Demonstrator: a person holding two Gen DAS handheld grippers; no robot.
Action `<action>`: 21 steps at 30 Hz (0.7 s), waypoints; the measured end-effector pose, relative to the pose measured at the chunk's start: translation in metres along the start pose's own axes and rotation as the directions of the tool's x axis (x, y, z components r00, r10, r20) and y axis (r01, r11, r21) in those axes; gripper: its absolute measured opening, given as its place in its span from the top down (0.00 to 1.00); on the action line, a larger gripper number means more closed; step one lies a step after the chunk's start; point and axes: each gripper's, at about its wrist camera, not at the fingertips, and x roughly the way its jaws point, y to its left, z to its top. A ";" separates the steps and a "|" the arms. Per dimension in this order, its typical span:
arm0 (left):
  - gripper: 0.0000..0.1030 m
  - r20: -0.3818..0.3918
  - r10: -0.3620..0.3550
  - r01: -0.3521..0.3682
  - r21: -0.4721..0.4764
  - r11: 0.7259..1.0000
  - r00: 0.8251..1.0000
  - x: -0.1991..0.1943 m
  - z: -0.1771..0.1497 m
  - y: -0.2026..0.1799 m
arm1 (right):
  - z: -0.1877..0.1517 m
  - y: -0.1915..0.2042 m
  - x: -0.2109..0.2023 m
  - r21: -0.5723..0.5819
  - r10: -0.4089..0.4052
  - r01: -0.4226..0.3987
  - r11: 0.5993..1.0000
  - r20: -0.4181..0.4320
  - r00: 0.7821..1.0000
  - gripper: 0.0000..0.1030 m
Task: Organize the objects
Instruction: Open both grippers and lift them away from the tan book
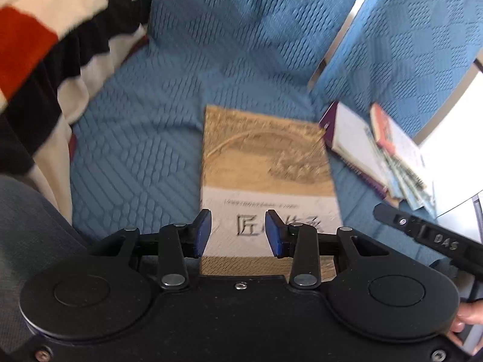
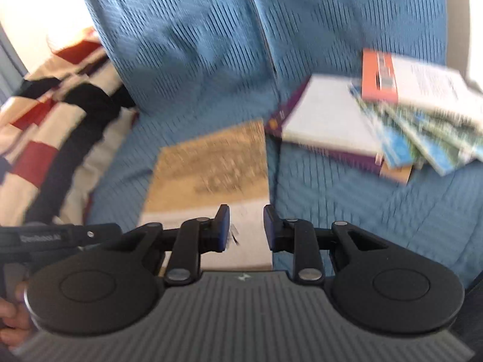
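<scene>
A tan book (image 1: 265, 157) with a white band and dark characters lies flat on the blue sofa seat (image 1: 135, 150). My left gripper (image 1: 238, 232) hovers over the book's near end, its blue pads apart, and the cover shows through the gap. In the right wrist view the same book (image 2: 211, 166) lies blurred beneath my right gripper (image 2: 246, 229), whose jaws stand apart over the book's right edge with nothing pinched. A fanned stack of books (image 2: 377, 114) rests on the seat further right, purple-edged and orange ones among them.
A striped red, black and cream blanket (image 1: 45, 45) is heaped on the sofa's left side. Blue back cushions (image 1: 256, 30) rise behind the seat. The book stack (image 1: 377, 150) lies close to the tan book's far right corner. Part of the other gripper (image 1: 428, 238) enters from the right.
</scene>
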 end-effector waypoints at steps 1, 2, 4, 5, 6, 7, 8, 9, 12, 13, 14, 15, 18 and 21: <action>0.65 0.014 -0.005 0.005 0.004 1.000 1.000 -0.006 0.003 -0.003 | 0.004 0.003 -0.008 -0.008 0.007 -0.007 1.000 0.019 1.000 0.73; 0.65 0.029 -0.009 0.009 0.009 1.000 1.000 -0.013 0.005 -0.007 | 0.008 0.006 -0.017 -0.016 0.011 -0.011 1.000 0.039 0.999 0.73; 0.64 0.059 -0.022 0.021 0.019 1.000 0.998 -0.027 0.011 -0.016 | 0.016 0.010 -0.035 -0.027 0.015 -0.013 1.000 0.077 0.997 0.73; 0.63 0.077 -0.031 0.029 0.026 0.999 0.997 -0.034 0.014 -0.020 | 0.019 0.011 -0.044 -0.026 0.015 -0.012 1.000 0.095 0.995 0.73; 0.63 0.098 -0.037 0.033 0.039 0.999 0.995 -0.040 0.016 -0.025 | 0.022 0.012 -0.052 -0.019 0.015 -0.013 1.000 0.115 0.993 0.73; 0.64 0.114 -0.030 0.024 0.053 0.998 0.993 -0.045 0.018 -0.031 | 0.024 0.011 -0.060 -0.011 0.019 -0.017 1.000 0.131 0.991 0.73; 0.65 0.128 -0.017 0.010 0.059 0.998 0.992 -0.051 0.021 -0.035 | 0.026 0.011 -0.067 -0.005 0.022 -0.021 1.000 0.142 0.990 0.73; 0.65 0.139 -0.019 0.011 0.057 0.998 0.990 -0.055 0.024 -0.039 | 0.028 0.010 -0.072 -0.001 0.023 -0.023 1.000 0.152 0.988 0.73; 0.65 0.159 -0.044 0.036 0.057 0.998 0.986 -0.067 0.028 -0.050 | 0.030 0.011 -0.091 0.000 0.015 -0.015 1.000 0.180 0.984 0.73; 0.64 0.164 -0.052 0.042 0.063 0.997 0.985 -0.071 0.029 -0.055 | 0.031 0.011 -0.096 -0.003 0.010 -0.010 1.000 0.189 0.982 0.73; 0.64 0.170 -0.063 0.052 0.068 0.996 0.983 -0.075 0.029 -0.059 | 0.031 0.011 -0.102 -0.007 0.005 -0.004 1.000 0.197 0.980 0.73; 0.64 0.174 -0.076 0.065 0.072 0.995 0.982 -0.078 0.029 -0.063 | 0.031 0.012 -0.108 -0.012 -0.002 0.005 1.000 0.205 0.979 0.73; 0.64 0.178 -0.110 0.093 0.101 0.991 0.978 -0.088 0.028 -0.077 | 0.028 0.015 -0.123 -0.024 -0.024 0.030 0.999 0.223 0.974 0.73; 0.64 0.177 -0.133 0.111 0.131 0.985 0.975 -0.094 0.025 -0.091 | 0.023 0.012 -0.135 -0.010 -0.044 0.047 0.999 0.233 0.972 0.73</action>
